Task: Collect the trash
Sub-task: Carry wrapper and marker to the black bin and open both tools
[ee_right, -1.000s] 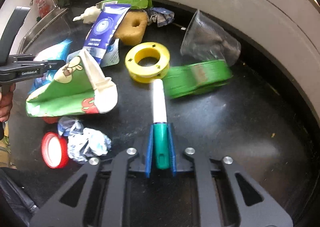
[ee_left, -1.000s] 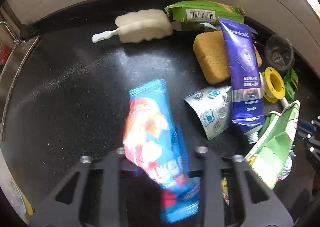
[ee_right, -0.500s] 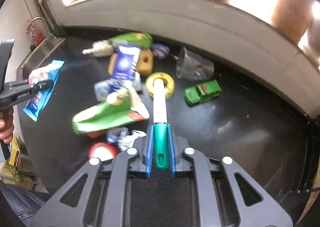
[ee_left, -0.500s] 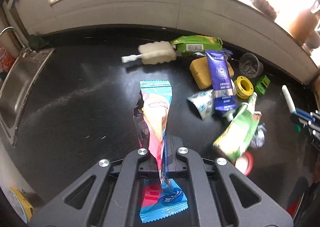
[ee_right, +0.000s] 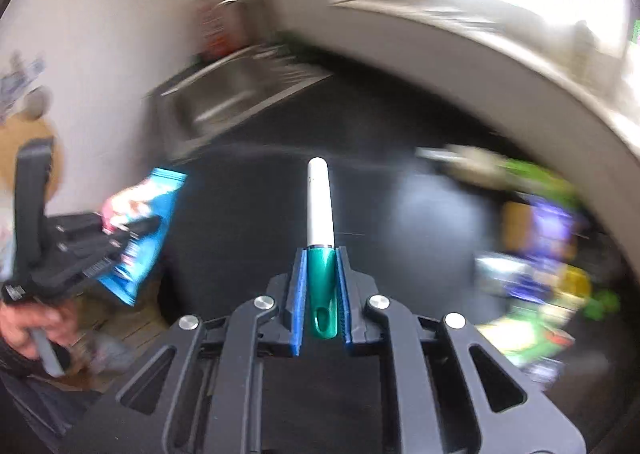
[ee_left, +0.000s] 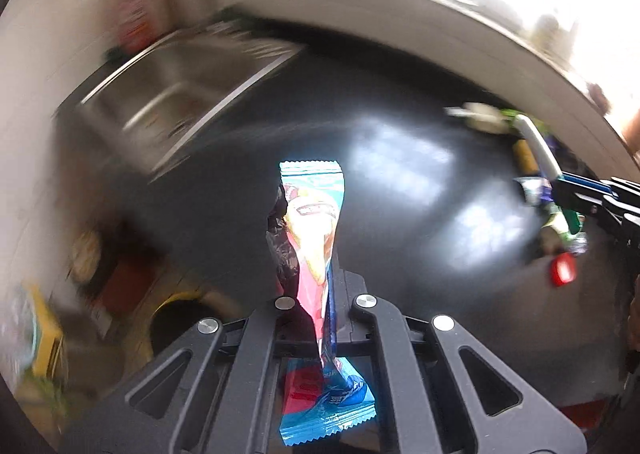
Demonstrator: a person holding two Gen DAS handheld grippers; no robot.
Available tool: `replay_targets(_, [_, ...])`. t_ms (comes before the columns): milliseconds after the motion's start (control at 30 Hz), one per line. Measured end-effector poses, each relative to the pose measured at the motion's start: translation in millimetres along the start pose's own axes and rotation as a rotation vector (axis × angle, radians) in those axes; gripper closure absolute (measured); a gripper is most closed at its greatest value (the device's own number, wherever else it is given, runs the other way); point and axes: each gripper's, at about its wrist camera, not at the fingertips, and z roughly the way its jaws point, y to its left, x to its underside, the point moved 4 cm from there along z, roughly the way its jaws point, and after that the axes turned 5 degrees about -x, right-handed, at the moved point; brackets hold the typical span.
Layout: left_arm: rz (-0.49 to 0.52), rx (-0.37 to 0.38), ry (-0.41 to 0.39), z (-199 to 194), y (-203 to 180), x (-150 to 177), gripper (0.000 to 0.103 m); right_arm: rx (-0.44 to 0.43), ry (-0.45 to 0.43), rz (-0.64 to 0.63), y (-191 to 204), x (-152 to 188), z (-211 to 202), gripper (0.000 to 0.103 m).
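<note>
From our left wrist camera, the left gripper (ee_left: 318,302) has its jaws clamped on the blue and pink snack wrapper (ee_left: 314,238), which stands up between them with its tail hanging below. Half a second ago this view faced the trash scattered on the black counter (ee_left: 400,181); now it has swung left, the steel sink (ee_left: 180,101) fills the upper left and the floor beyond the counter edge shows at lower left. The remaining litter has slid to the far right, beside the right gripper (ee_left: 576,193). We judge that the wrapper is being carried off toward a bin, though none is clearly visible in the blur.

From our right wrist camera, the right gripper (ee_right: 320,294) has its jaws closed on the green and white marker (ee_right: 320,238), pointing forward. This view has turned left too: the sink (ee_right: 224,101) now sits ahead, the litter pile (ee_right: 536,254) has smeared to the right, and the left gripper (ee_right: 92,242) with the wrapper (ee_right: 148,230) hangs past the counter's left edge. Both hands look loaded, 2 items on their way out.
</note>
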Motion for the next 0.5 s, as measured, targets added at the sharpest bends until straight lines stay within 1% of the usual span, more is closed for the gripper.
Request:
replay_targets(33, [-0.038,-0.021,0.014,1.1,27.4,13.6,0.102,-0.047,0.024,-0.017,23.0,-5.1,19.7,0.088])
replay_targets(67, [-0.077,-0.046,0.030,3.0,54.3,28.2,0.102,-0.111,0.065,-0.045,57.7,-8.8,47.2,0.088])
replay_targets(100, [-0.102,-0.063,0.042,4.8,71.1,38.2,0.102,-0.150,0.093,-0.062,81.1,-11.0,64.8,0.088])
replay_targets(133, [-0.139,-0.079,0.065,9.1,97.6,54.9,0.102,-0.179,0.119,-0.076,102.4,-11.9,78.9,0.088])
replay_targets(167, [-0.166,-0.083,0.083,13.2,115.4,66.9,0.102,-0.215,0.165,-0.092,131.0,-11.1,100.8,0.088])
replay_targets(233, [-0.220,-0.084,0.129,27.0,152.0,94.2,0.102,-0.263,0.228,-0.111,167.7,-7.8,131.4,0.088])
replay_targets(267, [-0.229,-0.090,0.136,32.0,162.0,101.4,0.102,-0.279,0.276,-0.124,188.3,-3.9,154.2,0.088])
replay_targets(333, [-0.253,-0.082,0.163,49.9,183.7,119.2,0.102,-0.287,0.343,-0.131,212.2,2.3,187.8,0.088])
replay_targets(400, [-0.280,-0.065,0.195,70.5,199.7,133.3,0.102,-0.279,0.405,-0.124,228.0,8.0,220.7,0.088])
replay_targets(433, [-0.288,-0.057,0.216,83.3,207.3,140.7,0.102,-0.278,0.420,-0.120,232.0,10.1,231.3,0.088])
replay_targets(500, [-0.290,-0.039,0.225,98.9,216.0,150.8,0.102,-0.256,0.461,-0.121,241.3,13.4,259.5,0.088])
